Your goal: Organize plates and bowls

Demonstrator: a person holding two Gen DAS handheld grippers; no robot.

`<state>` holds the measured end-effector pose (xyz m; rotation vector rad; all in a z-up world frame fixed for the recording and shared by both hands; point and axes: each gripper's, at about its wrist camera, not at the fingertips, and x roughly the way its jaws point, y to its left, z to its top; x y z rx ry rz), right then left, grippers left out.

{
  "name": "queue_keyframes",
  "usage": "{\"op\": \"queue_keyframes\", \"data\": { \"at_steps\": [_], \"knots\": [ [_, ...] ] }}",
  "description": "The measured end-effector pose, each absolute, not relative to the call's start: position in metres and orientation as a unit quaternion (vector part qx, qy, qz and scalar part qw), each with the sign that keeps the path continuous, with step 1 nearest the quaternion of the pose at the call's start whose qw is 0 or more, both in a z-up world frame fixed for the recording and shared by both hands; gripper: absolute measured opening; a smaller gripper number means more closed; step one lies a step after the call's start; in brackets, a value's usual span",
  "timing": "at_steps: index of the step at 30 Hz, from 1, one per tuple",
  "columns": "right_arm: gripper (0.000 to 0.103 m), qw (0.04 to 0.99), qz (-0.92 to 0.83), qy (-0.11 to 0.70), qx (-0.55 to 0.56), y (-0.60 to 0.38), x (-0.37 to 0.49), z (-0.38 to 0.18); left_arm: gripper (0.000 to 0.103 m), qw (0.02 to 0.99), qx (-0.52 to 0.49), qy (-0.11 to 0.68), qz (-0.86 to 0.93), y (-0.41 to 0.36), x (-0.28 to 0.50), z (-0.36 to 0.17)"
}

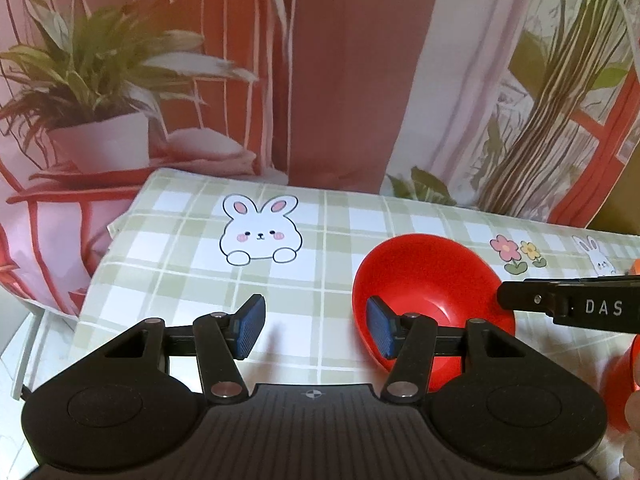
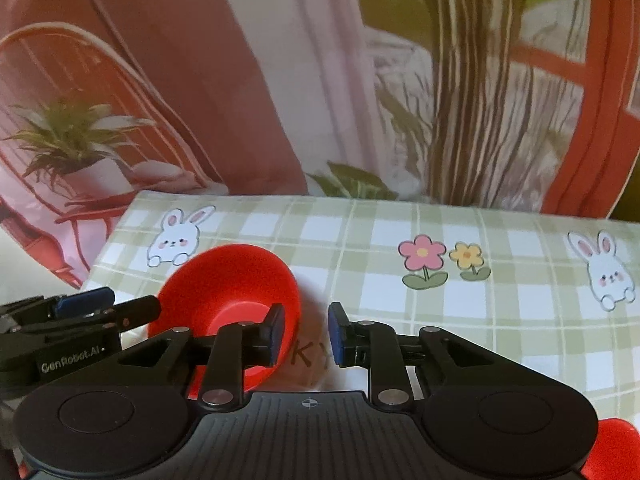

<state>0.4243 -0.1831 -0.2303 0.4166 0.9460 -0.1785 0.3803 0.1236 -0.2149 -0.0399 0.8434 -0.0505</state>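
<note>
A red bowl (image 1: 432,284) stands upright on the green checked tablecloth (image 1: 304,272). My left gripper (image 1: 316,328) is open and empty; the bowl's left rim lies by its right finger. In the right wrist view the same bowl (image 2: 228,280) sits at left. My right gripper (image 2: 306,334) is open, with its left finger over the bowl's right rim and its right finger outside the bowl. The right gripper's finger (image 1: 568,304) shows over the bowl's right side in the left wrist view. The left gripper (image 2: 80,308) shows at the bowl's left in the right wrist view.
Another red dish (image 2: 616,444) shows partly at the lower right edge, and a red object (image 1: 624,380) at the right edge. A printed backdrop with plant and chair (image 1: 100,100) hangs behind the table. The table's left edge (image 1: 96,264) is close to the left gripper.
</note>
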Motion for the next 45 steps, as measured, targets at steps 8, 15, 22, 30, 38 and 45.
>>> {"op": "queue_keyframes", "data": {
  "at_steps": [8, 15, 22, 30, 38, 45],
  "knots": [
    [0.022, 0.855, -0.083, 0.462, 0.221, -0.188, 0.429, -0.243, 0.057, 0.909, -0.036, 0.415, -0.026, 0.125, 0.386, -0.225],
    [0.019, 0.854, -0.078, 0.462, 0.227, -0.184, 0.428, -0.245, 0.036, 0.899, -0.093, 0.427, -0.037, 0.131, 0.387, -0.228],
    [0.009, 0.855, -0.066, 0.457, 0.235, -0.177, 0.425, -0.241, 0.019, 0.903, -0.075, 0.421, -0.040, 0.121, 0.377, -0.221],
    [0.009, 0.862, -0.057, 0.449, 0.230, -0.165, 0.418, -0.226, 0.018, 0.902, -0.075, 0.423, -0.041, 0.121, 0.367, -0.217],
    [0.009, 0.855, -0.058, 0.451, 0.250, -0.160, 0.401, -0.225, 0.012, 0.907, -0.080, 0.412, -0.039, 0.123, 0.343, -0.207],
    [0.005, 0.855, -0.061, 0.438, 0.270, -0.156, 0.378, -0.213, 0.009, 0.912, -0.085, 0.401, -0.033, 0.122, 0.316, -0.193]
  ]
}}
